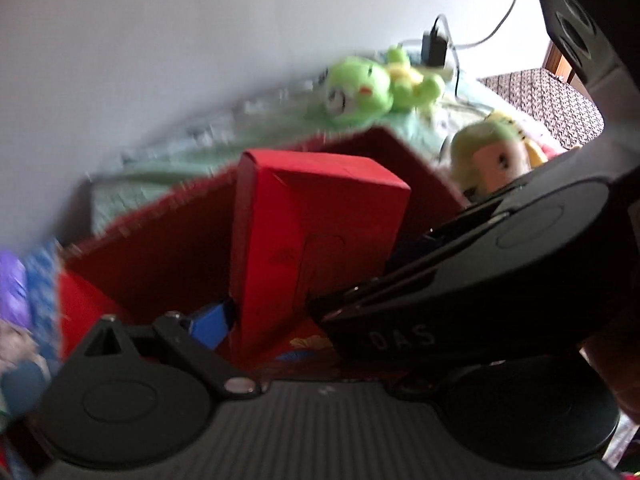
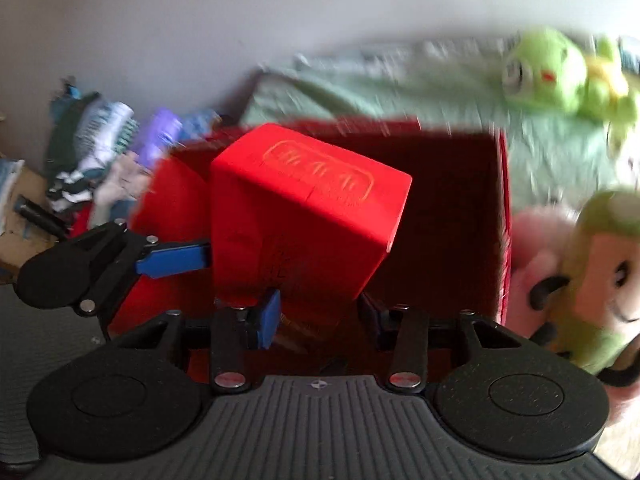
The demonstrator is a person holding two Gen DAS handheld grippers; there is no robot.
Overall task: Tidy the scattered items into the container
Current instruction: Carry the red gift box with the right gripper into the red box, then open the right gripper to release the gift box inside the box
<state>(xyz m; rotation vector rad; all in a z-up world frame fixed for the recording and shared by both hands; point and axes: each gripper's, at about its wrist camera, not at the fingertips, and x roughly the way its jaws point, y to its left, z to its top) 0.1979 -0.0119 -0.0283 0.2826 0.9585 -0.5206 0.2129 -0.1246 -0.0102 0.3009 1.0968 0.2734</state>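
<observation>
A red carton (image 2: 308, 216) with a gold stamped label is held over a dark red open bin (image 2: 452, 216). My right gripper (image 2: 320, 316) is shut on the carton's lower end, one blue pad (image 2: 269, 320) showing. My left gripper (image 1: 276, 304) grips the same carton (image 1: 316, 240) from its side; its blue pad (image 1: 210, 322) presses the carton's left face, and it appears in the right wrist view (image 2: 176, 260) touching the carton. The right gripper's body (image 1: 480, 264) covers the left gripper's right finger. A green plush (image 2: 560, 76) and a green-hooded doll (image 2: 600, 276) lie outside the bin.
The bin (image 1: 168, 248) stands on a pale green bedspread (image 2: 400, 92) against a white wall. A pile of clothes (image 2: 96, 160) lies at the left. A black charger with cables (image 1: 434, 48) sits behind the green plush (image 1: 372, 88). A patterned chair seat (image 1: 552, 96) is at the right.
</observation>
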